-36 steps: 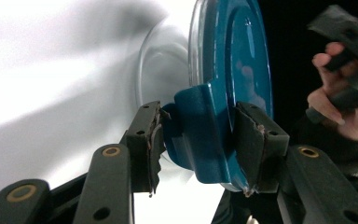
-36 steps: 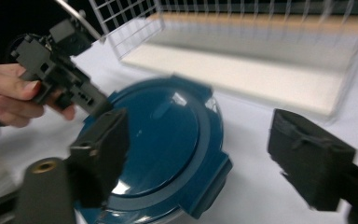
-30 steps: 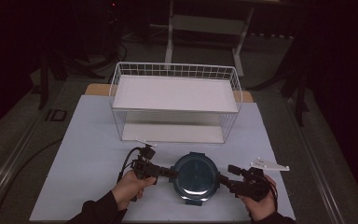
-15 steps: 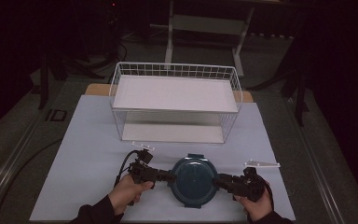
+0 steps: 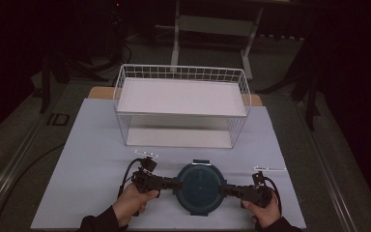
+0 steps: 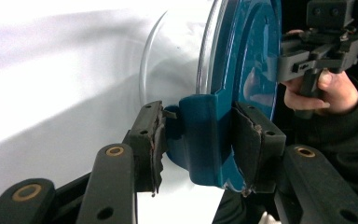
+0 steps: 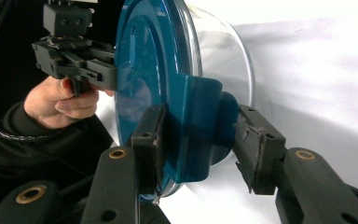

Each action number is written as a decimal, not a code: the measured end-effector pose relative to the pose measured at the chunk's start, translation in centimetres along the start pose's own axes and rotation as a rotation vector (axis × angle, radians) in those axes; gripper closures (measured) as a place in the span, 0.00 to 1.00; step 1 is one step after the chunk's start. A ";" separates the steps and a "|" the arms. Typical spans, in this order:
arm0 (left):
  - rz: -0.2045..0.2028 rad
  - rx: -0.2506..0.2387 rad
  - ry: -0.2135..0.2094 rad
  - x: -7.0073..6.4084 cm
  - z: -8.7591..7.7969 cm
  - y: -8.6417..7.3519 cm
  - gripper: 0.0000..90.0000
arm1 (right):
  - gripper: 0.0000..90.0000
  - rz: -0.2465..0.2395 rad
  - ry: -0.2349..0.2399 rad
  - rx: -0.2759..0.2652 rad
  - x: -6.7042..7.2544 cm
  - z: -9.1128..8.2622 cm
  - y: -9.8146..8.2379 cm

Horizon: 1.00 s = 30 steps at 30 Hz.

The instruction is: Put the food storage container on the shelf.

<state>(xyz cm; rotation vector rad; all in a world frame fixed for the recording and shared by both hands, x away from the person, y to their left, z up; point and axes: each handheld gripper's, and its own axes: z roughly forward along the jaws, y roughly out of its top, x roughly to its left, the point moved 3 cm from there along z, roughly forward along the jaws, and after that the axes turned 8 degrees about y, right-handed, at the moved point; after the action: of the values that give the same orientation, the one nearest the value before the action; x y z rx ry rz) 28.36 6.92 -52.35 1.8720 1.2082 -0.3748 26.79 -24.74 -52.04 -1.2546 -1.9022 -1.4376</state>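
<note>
A round glass container with a dark teal lid (image 5: 199, 186) sits near the table's front edge. My left gripper (image 5: 175, 183) is shut on the lid's left clip (image 6: 200, 140), with one pad on top and one beneath. My right gripper (image 5: 223, 191) comes from the opposite side. Its jaws have just been closing and now hold the right clip (image 7: 193, 135) between them. In the left gripper view the right gripper (image 6: 277, 65) reaches the far rim. The right gripper view likewise has the left gripper (image 7: 114, 74) at the lid's far side. The container rests on the table.
A white wire basket (image 5: 183, 68) with a white board across it stands behind the container, mid-table. The table is covered by a pale sheet (image 5: 96, 159), with bare room left and right of the hands. Dark floor and stands surround the table.
The right gripper has moved in a little toward the lid and its jaws have narrowed onto the right clip. The left gripper and the container have stayed put.
</note>
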 end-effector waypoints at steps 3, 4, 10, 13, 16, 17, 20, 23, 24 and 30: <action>0.001 -0.012 0.011 -0.3 -0.1 -0.1 0.62 | 0.62 -0.001 -0.012 -0.011 0.3 0.0 -0.2; 0.005 -0.014 0.013 -0.4 -0.1 -0.1 0.62 | 0.62 -0.001 -0.017 -0.010 0.4 -0.1 -0.2; 0.035 -0.035 0.033 -0.7 -0.9 0.2 0.62 | 0.63 -0.013 -0.004 -0.010 0.5 0.1 0.1; 0.049 -0.055 0.033 -0.6 -1.5 0.6 0.62 | 0.63 -0.041 -0.001 -0.016 0.9 0.4 0.7; 0.054 -0.082 0.034 -0.5 -2.0 0.9 0.62 | 0.63 -0.061 0.004 -0.024 1.3 0.6 1.6; 0.054 -0.092 0.035 -0.4 -2.3 1.1 0.62 | 0.63 -0.070 0.004 -0.027 1.4 0.6 1.9; 0.063 -0.113 0.038 -0.1 -2.9 1.6 0.62 | 0.63 -0.097 0.005 -0.034 1.8 1.1 3.0; 0.071 -0.125 0.046 0.0 -3.5 2.0 0.62 | 0.63 -0.123 0.009 -0.030 2.1 1.6 3.9; 0.072 -0.135 0.048 0.2 -4.0 2.4 0.62 | 0.63 -0.129 0.014 -0.035 2.2 1.8 4.3; 0.084 -0.162 0.058 0.7 -4.8 3.3 0.62 | 0.63 -0.164 0.025 -0.042 2.3 2.6 6.1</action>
<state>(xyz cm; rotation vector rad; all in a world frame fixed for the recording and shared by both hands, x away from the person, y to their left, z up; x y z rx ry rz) 30.62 10.51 -48.32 1.7970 1.1586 -0.1720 31.30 -21.12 -48.02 -1.1152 -2.0077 -1.5759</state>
